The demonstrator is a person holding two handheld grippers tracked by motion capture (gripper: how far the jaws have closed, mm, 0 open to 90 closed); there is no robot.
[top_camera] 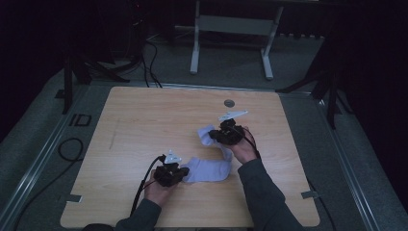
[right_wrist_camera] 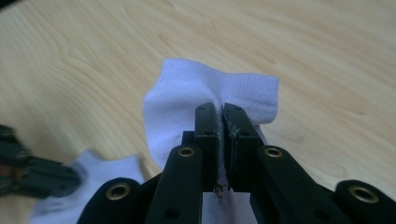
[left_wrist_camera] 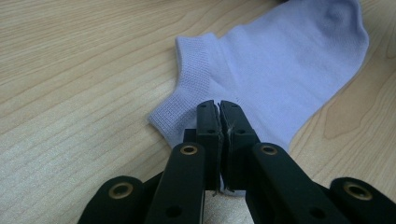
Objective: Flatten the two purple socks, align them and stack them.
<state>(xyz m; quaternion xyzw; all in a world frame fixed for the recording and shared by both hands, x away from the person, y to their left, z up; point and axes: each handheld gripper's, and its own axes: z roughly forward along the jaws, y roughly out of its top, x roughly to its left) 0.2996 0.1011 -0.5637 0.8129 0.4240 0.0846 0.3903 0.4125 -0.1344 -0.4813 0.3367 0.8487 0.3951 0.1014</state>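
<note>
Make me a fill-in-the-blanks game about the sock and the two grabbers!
1. Both grippers are pinching a pale ____ that lies on the wooden table.
2. The left gripper has its jaws ____ on the ribbed cuff.
3. The right gripper lifts its end of the fabric ____ the table.
Missing words: sock; shut; off

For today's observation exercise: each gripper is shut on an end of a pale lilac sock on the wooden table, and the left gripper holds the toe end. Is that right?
Not quite. The left gripper pinches the sock at its ribbed cuff, as the left gripper view shows. The rest stands.
</note>
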